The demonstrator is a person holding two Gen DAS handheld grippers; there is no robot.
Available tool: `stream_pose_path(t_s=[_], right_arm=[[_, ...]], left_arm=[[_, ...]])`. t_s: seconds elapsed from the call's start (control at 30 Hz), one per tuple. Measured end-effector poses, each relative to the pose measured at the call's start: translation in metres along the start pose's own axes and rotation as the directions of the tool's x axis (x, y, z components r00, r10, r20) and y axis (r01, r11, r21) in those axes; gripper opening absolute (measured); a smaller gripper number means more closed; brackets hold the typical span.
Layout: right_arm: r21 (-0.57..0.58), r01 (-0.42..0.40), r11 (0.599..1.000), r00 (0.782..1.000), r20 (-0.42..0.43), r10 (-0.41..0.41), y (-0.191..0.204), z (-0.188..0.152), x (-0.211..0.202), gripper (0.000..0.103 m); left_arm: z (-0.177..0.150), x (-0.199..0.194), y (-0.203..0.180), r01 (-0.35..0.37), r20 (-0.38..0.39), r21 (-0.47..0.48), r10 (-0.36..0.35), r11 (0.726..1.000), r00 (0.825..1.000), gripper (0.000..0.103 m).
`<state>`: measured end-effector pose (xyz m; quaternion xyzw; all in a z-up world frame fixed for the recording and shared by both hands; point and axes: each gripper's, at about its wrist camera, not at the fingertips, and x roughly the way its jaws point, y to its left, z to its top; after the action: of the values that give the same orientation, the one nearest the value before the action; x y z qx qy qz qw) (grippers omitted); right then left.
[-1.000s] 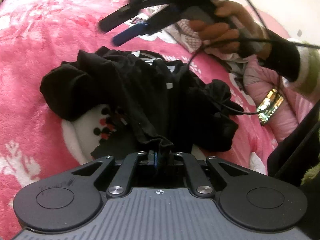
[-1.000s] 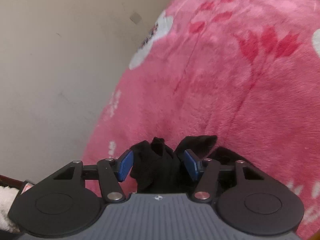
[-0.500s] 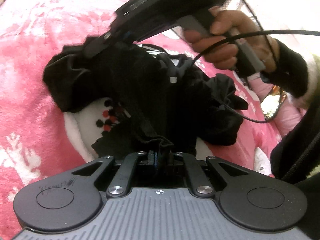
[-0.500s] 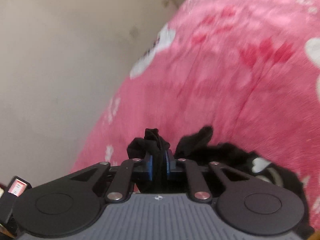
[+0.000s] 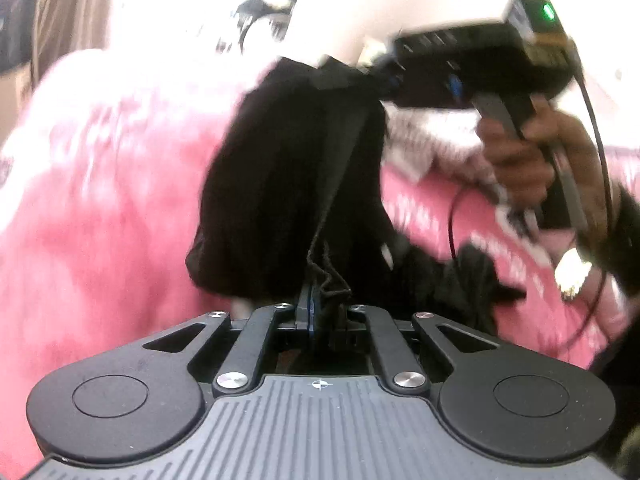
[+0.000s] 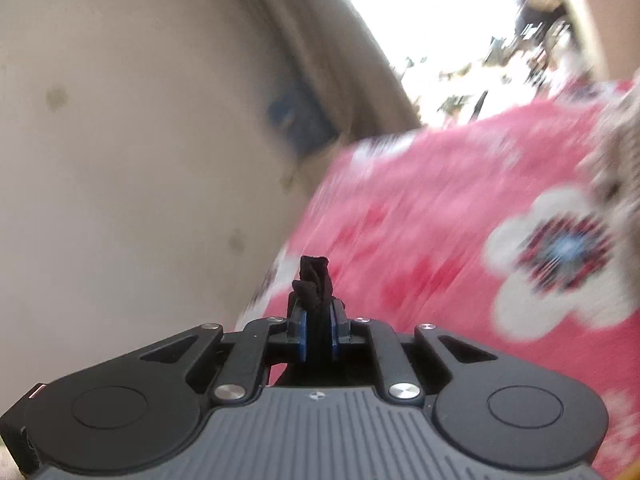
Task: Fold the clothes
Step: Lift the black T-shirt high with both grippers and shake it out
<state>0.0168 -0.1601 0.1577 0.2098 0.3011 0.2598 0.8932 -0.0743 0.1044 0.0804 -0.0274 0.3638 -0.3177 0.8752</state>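
A black garment (image 5: 288, 184) hangs stretched between both grippers above a pink flowered blanket (image 5: 92, 208). My left gripper (image 5: 320, 304) is shut on a bunched edge of it at the bottom of the left wrist view. My right gripper (image 5: 384, 76), held by a hand (image 5: 520, 160), is shut on the cloth's upper end at the top right of that view. In the right wrist view, the right gripper (image 6: 318, 320) pinches a black fold (image 6: 314, 280) between its blue pads (image 6: 300, 332), and the tip of the fold sticks out beyond them. The picture is blurred.
The pink blanket (image 6: 460, 220) with white flowers covers the bed. A beige wall (image 6: 120, 140) runs along its left side in the right wrist view. A black cable (image 5: 456, 216) hangs from the right gripper. A shiny object (image 5: 574, 272) sits near the person's wrist.
The right gripper's jaws came together on the black garment, then rose and swung up with it. The left gripper rose too, so the cloth now hangs off the blanket between them.
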Motion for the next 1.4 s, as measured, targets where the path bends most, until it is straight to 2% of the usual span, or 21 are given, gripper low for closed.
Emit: stream_pose_path(t_s=[0.07,0.13,0.2,0.23,0.3,0.33,0.37,0.4,0.5,0.6,0.67,0.77,0.83,0.87,0.9,0.97,1.07,1.2,1.33,1.37,1.4], right_arm=[[-0.011,0.043,0.999,0.993,0.106,-0.042,0.001,0.009,-0.033,0.012],[-0.049,0.103,0.993,0.972,0.215,-0.091,0.008,0.014,-0.064,0.012],[-0.117,0.173,0.978,0.947,0.291,-0.132,0.020,0.018,-0.076,0.012],[-0.136,0.192,0.972,0.944,0.295,-0.145,0.021,0.020,-0.072,0.013],[-0.155,0.209,0.965,0.950,0.264,-0.164,0.019,0.024,-0.054,0.017],[-0.149,0.209,0.966,0.959,0.224,-0.173,0.011,0.025,-0.039,0.024],[-0.132,0.205,0.970,0.969,0.166,-0.182,-0.002,0.026,-0.020,0.040],[-0.109,0.213,0.971,0.973,0.114,-0.201,-0.015,0.026,-0.004,0.047],[0.076,0.228,0.971,0.974,-0.040,-0.225,-0.072,0.023,0.030,0.049],[0.299,0.204,0.932,0.979,-0.059,-0.196,-0.120,0.017,0.025,0.049],[0.324,0.225,0.919,0.974,-0.045,-0.223,-0.135,0.016,0.018,0.051],[0.216,0.271,0.938,0.963,-0.054,-0.265,-0.139,0.018,0.018,0.054],[0.110,0.272,0.956,0.961,-0.085,-0.263,-0.135,0.018,0.024,0.055],[0.047,0.264,0.963,0.961,-0.104,-0.258,-0.132,0.018,0.030,0.058],[-0.021,0.249,0.968,0.960,-0.127,-0.250,-0.128,0.017,0.039,0.061],[-0.170,0.184,0.968,0.959,-0.187,-0.215,-0.120,0.019,0.061,0.076],[-0.353,0.080,0.932,0.945,-0.271,-0.184,-0.112,0.021,0.095,0.081],[-0.451,0.052,0.891,0.914,-0.338,-0.225,-0.116,0.018,0.138,0.086],[-0.461,0.013,0.887,0.850,-0.461,-0.253,-0.129,0.003,0.171,0.087],[-0.473,0.010,0.881,0.831,-0.485,-0.271,-0.129,-0.004,0.177,0.087],[-0.501,0.008,0.866,0.822,-0.490,-0.291,-0.125,-0.010,0.178,0.087]], left_arm=[[0.023,0.002,-0.008,0.036,0.067,0.037,-0.039,0.999,0.997,0.004],[0.041,0.001,-0.016,0.082,0.122,0.078,-0.091,0.994,0.988,0.004],[0.055,0.001,-0.024,0.127,0.163,0.112,-0.144,0.986,0.976,0.004],[0.060,0.004,-0.026,0.151,0.170,0.120,-0.171,0.981,0.970,0.004],[0.064,0.013,-0.025,0.169,0.162,0.114,-0.186,0.979,0.969,0.004],[0.064,0.021,-0.022,0.161,0.147,0.105,-0.175,0.981,0.973,0.004],[0.064,0.028,-0.018,0.151,0.131,0.094,-0.163,0.984,0.978,0.004],[0.063,0.035,-0.011,0.138,0.111,0.078,-0.146,0.987,0.983,0.004],[0.058,0.062,0.015,0.056,0.044,-0.006,-0.056,0.998,0.997,0.004],[0.051,0.084,0.045,-0.019,-0.018,-0.116,0.017,0.993,1.000,0.004],[0.046,0.089,0.069,-0.041,-0.049,-0.203,0.032,0.978,0.998,0.004],[0.040,0.093,0.087,-0.025,-0.068,-0.274,0.006,0.961,0.998,0.006],[0.038,0.094,0.094,-0.012,-0.071,-0.293,-0.009,0.956,0.997,0.016],[0.037,0.093,0.094,-0.007,-0.065,-0.291,-0.012,0.957,0.998,0.028],[0.036,0.093,0.095,-0.002,-0.058,-0.289,-0.016,0.957,0.998,0.034],[0.034,0.091,0.096,0.012,-0.050,-0.288,-0.028,0.958,0.998,0.037],[0.032,0.094,0.098,0.025,-0.063,-0.293,-0.046,0.956,0.997,0.045],[0.026,0.106,0.096,0.019,-0.098,-0.265,-0.047,0.964,0.994,0.052],[0.021,0.118,0.093,0.008,-0.112,-0.240,-0.036,0.971,0.993,0.053],[0.020,0.121,0.092,0.007,-0.112,-0.234,-0.034,0.972,0.993,0.053],[0.019,0.123,0.091,0.006,-0.113,-0.228,-0.033,0.974,0.993,0.053]])
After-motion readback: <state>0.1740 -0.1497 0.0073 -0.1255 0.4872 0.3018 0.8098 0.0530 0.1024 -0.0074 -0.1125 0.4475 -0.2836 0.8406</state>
